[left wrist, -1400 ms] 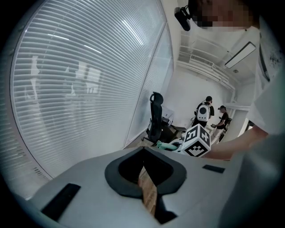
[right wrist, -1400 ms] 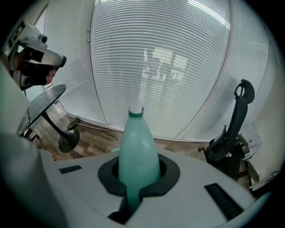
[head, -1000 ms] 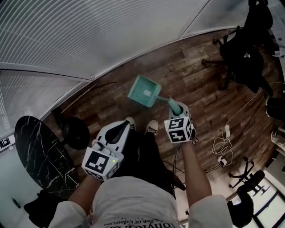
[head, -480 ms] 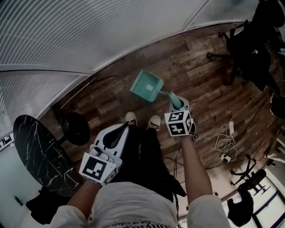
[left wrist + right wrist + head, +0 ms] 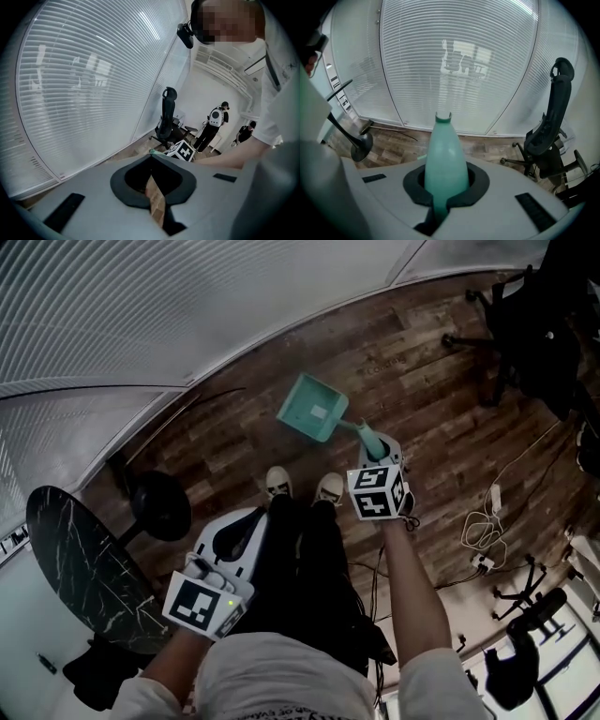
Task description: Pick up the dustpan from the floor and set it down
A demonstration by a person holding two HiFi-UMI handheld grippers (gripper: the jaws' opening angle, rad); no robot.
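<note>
A teal dustpan hangs tilted over the wood floor, just beyond the person's shoes. I cannot tell whether its pan touches the floor. My right gripper is shut on the dustpan's handle. In the right gripper view the teal handle fills the gap between the jaws of the right gripper and points away toward the blinds. My left gripper is lower left, beside the person's leg. In its own view the left gripper has its jaws together with nothing between them.
A black office chair stands at the upper right. A round black marbled table and a black stand base are at the left. Cables and a power strip lie on the floor at the right. White blinds line the far wall.
Both grippers have sunk toward the floor, and the dustpan has gone down with the right one. The grip on the handle is unchanged.
</note>
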